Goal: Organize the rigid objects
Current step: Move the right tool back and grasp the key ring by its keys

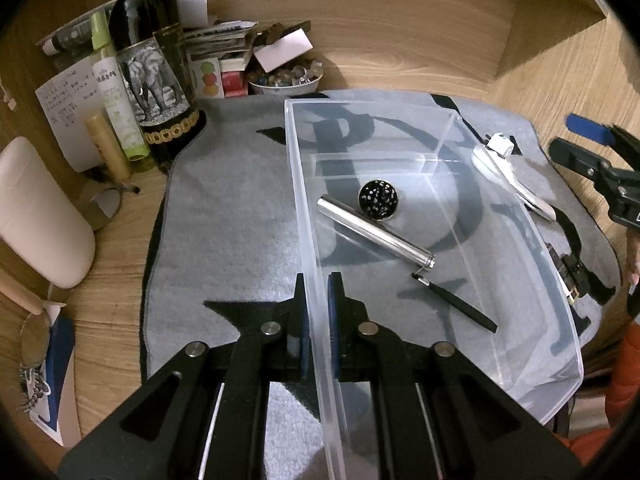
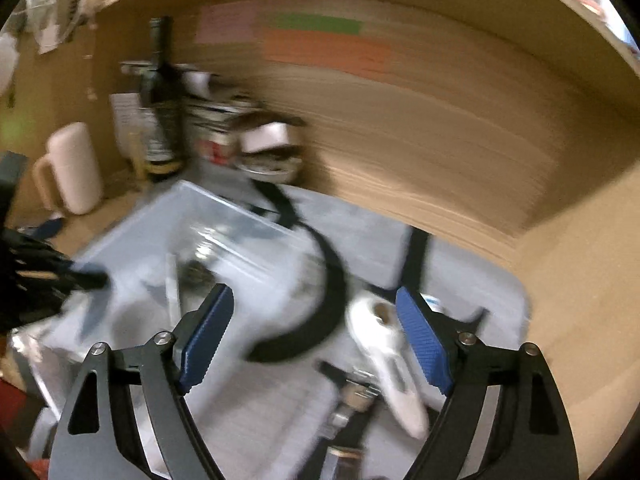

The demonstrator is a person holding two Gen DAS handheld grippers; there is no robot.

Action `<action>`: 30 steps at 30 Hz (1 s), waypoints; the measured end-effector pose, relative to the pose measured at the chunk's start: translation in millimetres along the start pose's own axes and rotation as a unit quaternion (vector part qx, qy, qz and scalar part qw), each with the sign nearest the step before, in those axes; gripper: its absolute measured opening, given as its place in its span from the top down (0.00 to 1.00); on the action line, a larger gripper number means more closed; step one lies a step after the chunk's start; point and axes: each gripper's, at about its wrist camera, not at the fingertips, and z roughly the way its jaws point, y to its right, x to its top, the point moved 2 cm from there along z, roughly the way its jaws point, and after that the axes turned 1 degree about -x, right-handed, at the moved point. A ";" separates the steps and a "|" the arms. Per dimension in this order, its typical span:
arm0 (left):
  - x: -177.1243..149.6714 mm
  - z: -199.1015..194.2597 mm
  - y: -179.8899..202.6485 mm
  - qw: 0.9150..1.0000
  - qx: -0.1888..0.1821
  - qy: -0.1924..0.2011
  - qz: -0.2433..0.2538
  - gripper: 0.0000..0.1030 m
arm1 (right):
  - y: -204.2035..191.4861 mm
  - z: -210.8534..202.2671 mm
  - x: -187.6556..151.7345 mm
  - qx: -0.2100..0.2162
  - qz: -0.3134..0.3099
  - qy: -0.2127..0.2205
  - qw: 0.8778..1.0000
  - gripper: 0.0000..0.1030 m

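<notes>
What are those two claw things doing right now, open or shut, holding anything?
Left gripper: shut on the near wall of the clear plastic box.
Right gripper: open, holding nothing.

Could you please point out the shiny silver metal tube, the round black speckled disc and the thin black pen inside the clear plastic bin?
Shiny silver metal tube (image 1: 375,232), left wrist view, middle of its barrel.
Round black speckled disc (image 1: 378,200), left wrist view, centre of its face.
Thin black pen (image 1: 456,303), left wrist view, mid-shaft.
</notes>
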 end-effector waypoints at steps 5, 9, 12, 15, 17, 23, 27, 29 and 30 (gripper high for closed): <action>1.3 0.8 0.3 1.000 0.006 -0.003 -0.003 0.93 | 30.9 -6.7 -26.8 -0.021 0.034 -0.010 0.999 0.21; 2.3 1.6 0.8 1.000 0.012 -0.005 -0.005 0.94 | 39.4 -4.4 -47.6 -0.017 0.054 -0.023 0.998 0.22; 2.4 1.7 1.5 1.000 0.016 -0.007 -0.006 0.94 | 37.8 0.9 -59.8 -0.002 0.060 -0.038 0.997 0.23; 2.7 1.9 1.9 1.000 0.020 -0.008 -0.005 0.94 | 33.2 12.2 -70.2 0.014 0.061 -0.058 0.996 0.38; 2.6 1.9 1.8 1.000 0.020 -0.008 -0.006 0.94 | 30.0 22.8 -77.5 0.031 0.064 -0.080 0.994 0.48; 2.4 1.7 1.3 1.000 0.019 -0.007 -0.006 0.94 | 31.8 49.6 -90.3 0.047 0.072 -0.124 0.989 0.63; 2.7 1.9 1.6 1.000 0.017 -0.007 -0.007 0.94 | 40.2 62.1 -92.7 0.045 0.085 -0.139 0.986 0.66; 3.1 2.6 1.2 1.000 0.015 -0.008 -0.007 0.94 | 41.2 65.6 -91.7 0.045 0.085 -0.142 0.985 0.66; 3.4 3.5 0.9 1.000 0.013 -0.008 -0.007 0.94 | 40.5 66.7 -90.4 0.042 0.082 -0.141 0.986 0.66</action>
